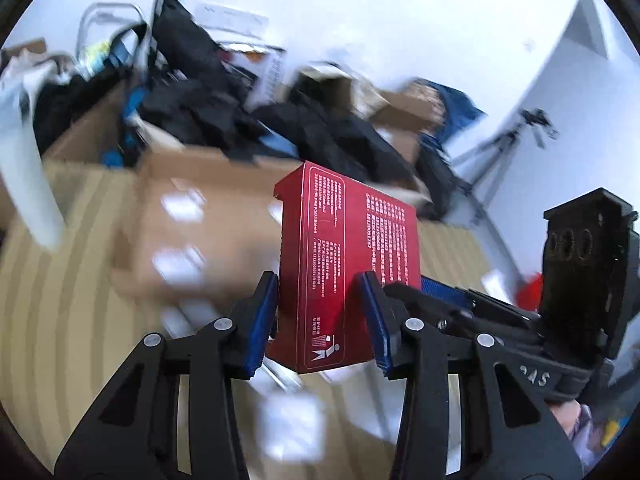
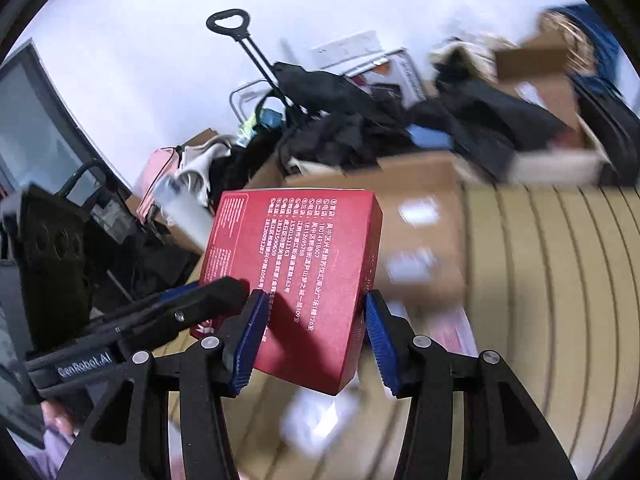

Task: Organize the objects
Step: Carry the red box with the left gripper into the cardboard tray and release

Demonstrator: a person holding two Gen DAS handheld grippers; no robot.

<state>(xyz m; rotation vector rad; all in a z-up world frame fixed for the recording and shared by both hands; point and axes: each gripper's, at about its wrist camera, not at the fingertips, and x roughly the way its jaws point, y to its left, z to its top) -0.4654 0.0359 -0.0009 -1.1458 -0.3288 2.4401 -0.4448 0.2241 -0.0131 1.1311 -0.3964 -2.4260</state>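
Most of both views is smeared by blur: the heap of dark clothing [image 1: 224, 92] and cardboard boxes [image 1: 192, 216] across the upper half cannot be sorted into single items, and the white labels on the nearest box are unreadable. The striped tan floor [image 2: 552, 280] fills the lower right of the right wrist view and the lower left of the left one, open apart from blurred white scraps near the bottom centre. A trolley handle [image 2: 230, 24] stands at upper centre, a tripod [image 1: 516, 140] at right. The red box [image 1: 344, 264] sits sharp at centre, lifted clear of the floor, its lower corners hidden by pads. The left gripper [image 1: 320, 316] pinches its narrow side; the right gripper [image 2: 314, 334] clasps its broader face.
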